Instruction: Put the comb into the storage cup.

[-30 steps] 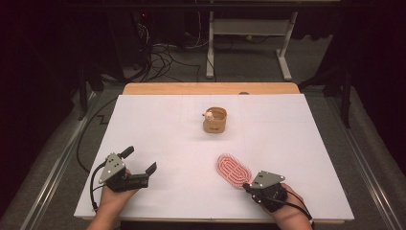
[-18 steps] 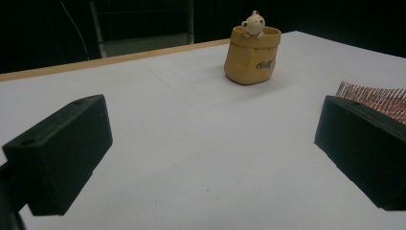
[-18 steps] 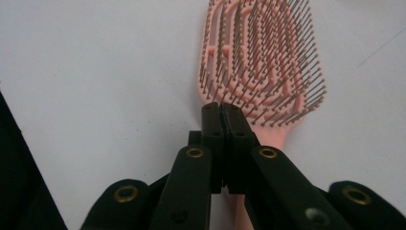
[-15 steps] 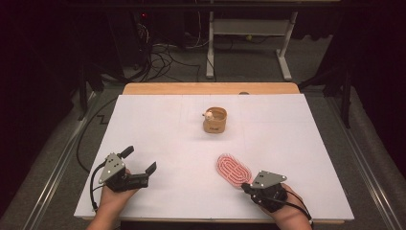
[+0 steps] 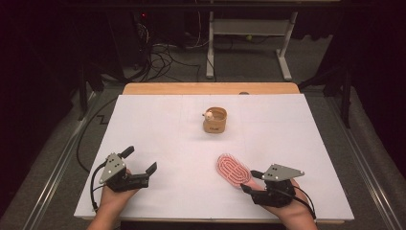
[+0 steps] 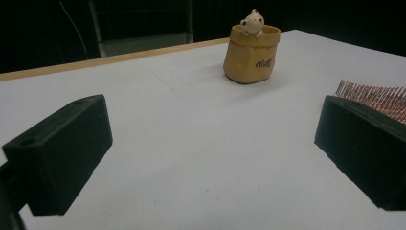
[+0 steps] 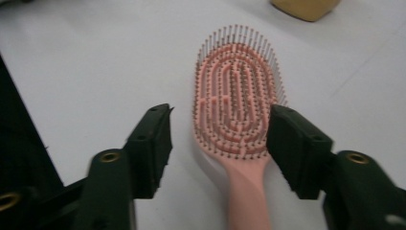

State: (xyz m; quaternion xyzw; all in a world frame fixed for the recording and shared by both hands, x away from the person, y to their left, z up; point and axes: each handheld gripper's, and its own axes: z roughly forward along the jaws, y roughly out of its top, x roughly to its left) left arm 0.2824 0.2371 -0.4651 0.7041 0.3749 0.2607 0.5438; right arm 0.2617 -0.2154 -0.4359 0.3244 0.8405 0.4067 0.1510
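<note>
Hairbrush [image 7: 234, 103]: laid bristles-up, lower centre of frame.
Right gripper [image 7: 218, 139]: jaws just opened, straddling brush neck, nothing clamped.
Left gripper [image 6: 210, 148]: spread, empty.
Advice: handle should be centred between 2 pads before closing.

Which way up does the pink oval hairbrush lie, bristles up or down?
Bristles up: the pink oval hairbrush lies flat on the white table, its pins pointing upward, clear in the right gripper view.

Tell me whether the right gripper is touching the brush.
Apart. The right gripper view shows the right gripper, jaws just opened, straddling the brush with white table visible between the left jaw and the brush.
</note>
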